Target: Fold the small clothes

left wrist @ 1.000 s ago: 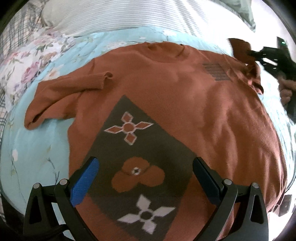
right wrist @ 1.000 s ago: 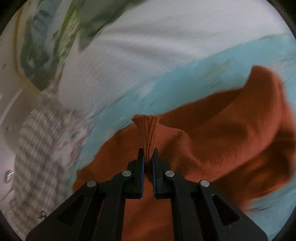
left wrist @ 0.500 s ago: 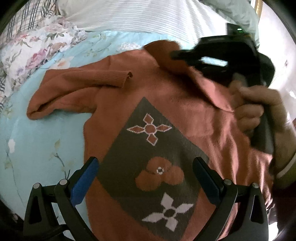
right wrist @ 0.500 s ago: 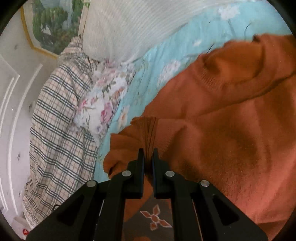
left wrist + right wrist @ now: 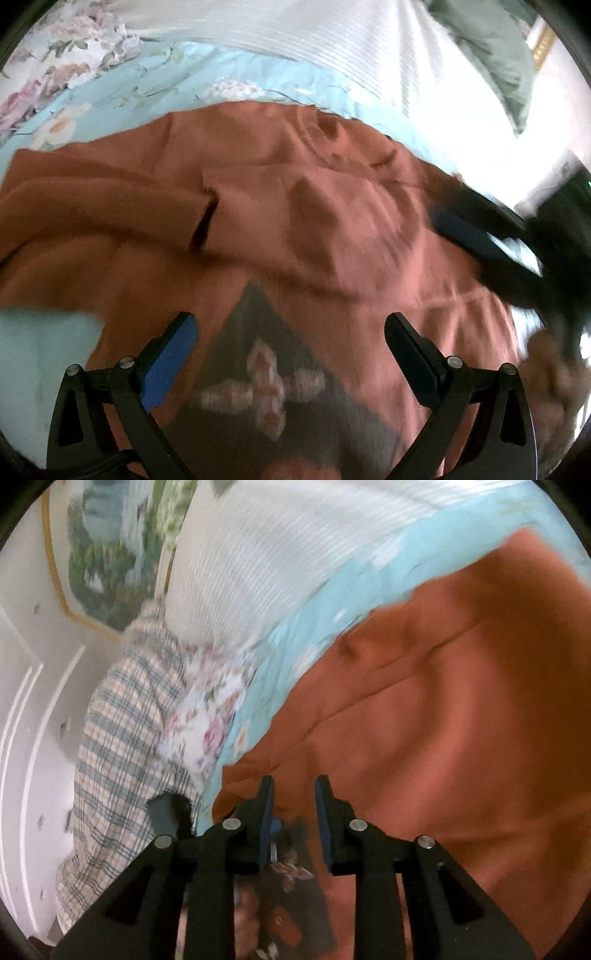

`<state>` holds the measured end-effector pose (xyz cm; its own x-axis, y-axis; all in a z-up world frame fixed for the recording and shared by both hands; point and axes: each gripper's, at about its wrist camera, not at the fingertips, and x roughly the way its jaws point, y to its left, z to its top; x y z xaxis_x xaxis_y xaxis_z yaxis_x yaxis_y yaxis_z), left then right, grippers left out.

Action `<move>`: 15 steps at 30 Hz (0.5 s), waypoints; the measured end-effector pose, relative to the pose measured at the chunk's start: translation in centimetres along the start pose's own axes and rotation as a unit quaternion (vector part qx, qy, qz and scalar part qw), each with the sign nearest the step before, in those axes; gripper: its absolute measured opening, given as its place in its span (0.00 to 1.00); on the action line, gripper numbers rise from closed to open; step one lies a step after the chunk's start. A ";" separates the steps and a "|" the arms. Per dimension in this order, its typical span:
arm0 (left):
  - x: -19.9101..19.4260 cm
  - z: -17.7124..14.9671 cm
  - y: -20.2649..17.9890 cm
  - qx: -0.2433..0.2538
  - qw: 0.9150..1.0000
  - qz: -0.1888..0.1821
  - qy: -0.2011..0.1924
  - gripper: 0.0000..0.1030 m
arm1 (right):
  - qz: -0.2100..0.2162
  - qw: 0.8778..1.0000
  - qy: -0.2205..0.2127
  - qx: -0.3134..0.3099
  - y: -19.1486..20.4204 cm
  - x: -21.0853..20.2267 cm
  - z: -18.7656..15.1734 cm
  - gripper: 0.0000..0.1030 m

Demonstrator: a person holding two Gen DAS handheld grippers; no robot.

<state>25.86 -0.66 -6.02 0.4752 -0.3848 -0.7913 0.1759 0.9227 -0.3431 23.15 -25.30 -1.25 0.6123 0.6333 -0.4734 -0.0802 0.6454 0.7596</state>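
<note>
I had the rust-orange sweater point(image 5: 332, 236) spread front-up on the bed point(image 5: 110, 99), collar toward the far side, dark patterned panel point(image 5: 266, 376) at the near edge between my left claw's fingers. The frames were blurred, so detail was rough.

Done so far, judging by the lay: both sleeves looked brought in over the chest. The left sleeve point(image 5: 110, 206) lay across the body with its cuff ending near the middle, and a second layer of fabric sat folded over the right half of the chest beside it. In the right wrist view the same overlapping layers showed as long creases across the sweater point(image 5: 443, 720).

Right claw point(image 5: 293, 797): its jaws were opening, a clear gap between the pads, and I saw no cloth pinched between them; it read as letting the right sleeve go. From the left wrist view it showed as a dark blurred shape at the right side point(image 5: 476, 240), with the hand point(image 5: 550, 369) below it.

Left claw point(image 5: 288, 354): spread wide, hovering over the panel, gripping nothing.

Left to do, as I judged it: the body fold, hem up to the collar or in halves, then flattening. Hem was out of view. Roughly a third to half through this piece.
</note>
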 end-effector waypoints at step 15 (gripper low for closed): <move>-1.1 3.0 2.0 -0.004 0.992 0.074 -0.098 0.05 | -0.191 0.975 -0.109 0.023 -8.6 -12.5 4.8 0.31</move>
<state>28.33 1.62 -4.31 0.6535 -0.2325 -0.7203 0.0860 0.9683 -0.2344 19.99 -40.79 0.30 0.7442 0.2414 -0.6228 0.2187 0.7930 0.5686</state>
